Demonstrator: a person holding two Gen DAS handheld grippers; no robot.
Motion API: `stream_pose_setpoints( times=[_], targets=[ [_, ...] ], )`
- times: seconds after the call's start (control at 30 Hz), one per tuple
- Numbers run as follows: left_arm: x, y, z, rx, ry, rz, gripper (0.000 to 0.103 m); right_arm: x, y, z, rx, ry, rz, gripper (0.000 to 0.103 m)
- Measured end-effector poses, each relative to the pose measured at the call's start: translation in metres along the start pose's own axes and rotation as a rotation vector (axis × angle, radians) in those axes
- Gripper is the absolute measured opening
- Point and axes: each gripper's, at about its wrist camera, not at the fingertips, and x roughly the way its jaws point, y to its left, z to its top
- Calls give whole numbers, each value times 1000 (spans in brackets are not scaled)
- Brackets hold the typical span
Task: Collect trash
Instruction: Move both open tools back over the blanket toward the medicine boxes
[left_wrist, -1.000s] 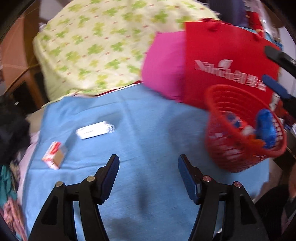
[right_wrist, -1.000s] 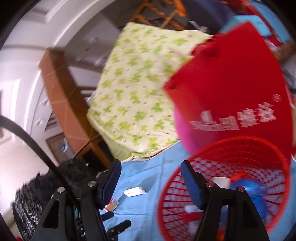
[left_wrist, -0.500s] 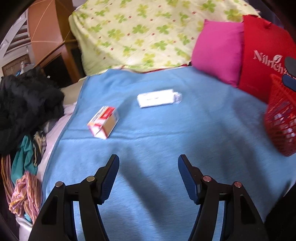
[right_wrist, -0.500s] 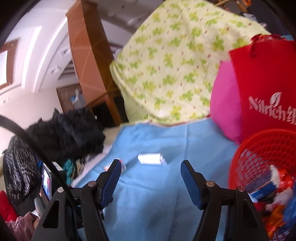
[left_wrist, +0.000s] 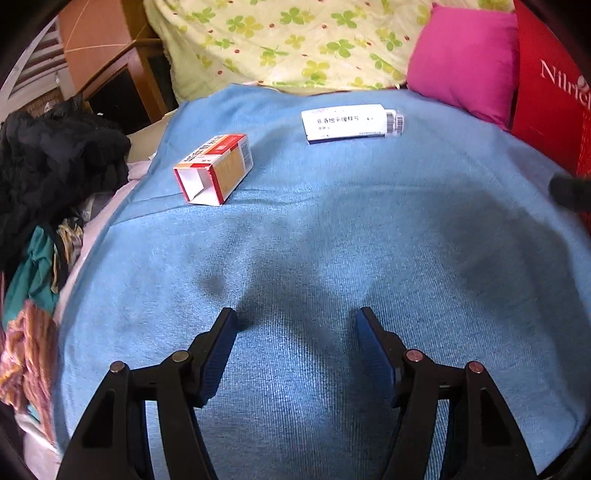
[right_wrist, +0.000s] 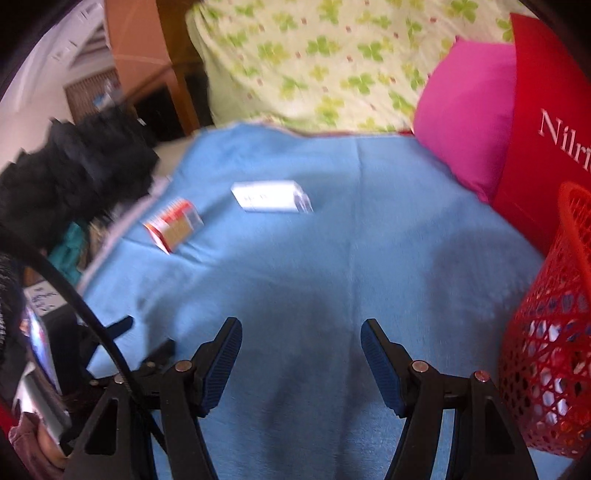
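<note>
An open red and orange carton (left_wrist: 214, 168) lies on the blue blanket (left_wrist: 332, 240) at the far left. A flat white medicine box (left_wrist: 351, 122) lies to its right, farther back. Both also show in the right wrist view, the carton (right_wrist: 173, 229) and the white box (right_wrist: 271, 196). A red mesh basket (right_wrist: 554, 365) with trash inside stands at the right edge. My left gripper (left_wrist: 297, 325) is open and empty, low over the blanket, short of both boxes. My right gripper (right_wrist: 301, 334) is open and empty, left of the basket.
A pink pillow (left_wrist: 461, 59), a red bag (left_wrist: 546, 96) and a clover-print quilt (left_wrist: 295, 40) line the back. Dark clothes (left_wrist: 48, 162) pile at the left bed edge. A wooden cabinet (left_wrist: 99, 66) stands behind.
Both grippers have swung left, away from the basket, and come lower over the blanket. The two boxes now sit nearer and more central. Both grippers stay open.
</note>
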Motion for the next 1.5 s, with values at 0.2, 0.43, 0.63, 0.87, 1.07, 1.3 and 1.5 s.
stream_pose_setpoints(
  times=[0.2, 0.43, 0.63, 0.87, 1.07, 1.3, 1.5],
  targets=[
    [9, 9, -2, -89, -15, 7, 90, 36, -10, -8, 27, 95, -156, 70],
    [15, 21, -6, -191, 2, -12, 100, 59, -12, -19, 35, 120, -263, 75],
    [14, 22, -12, -225, -32, 3, 103, 62, -8, -24, 34, 76, -299, 79],
    [11, 20, -16, -232, -67, 31, 103, 63, -5, -24, 47, 80, -302, 80],
    [11, 20, -16, -232, -75, 34, 103, 62, -5, -25, 48, 90, -295, 80],
    [10, 20, -17, -234, -81, 33, 103, 60, -6, -26, 43, 105, -277, 81],
    [11, 28, -7, -212, -1, -27, 103, 55, -9, -24, 34, 129, -238, 81]
  ],
)
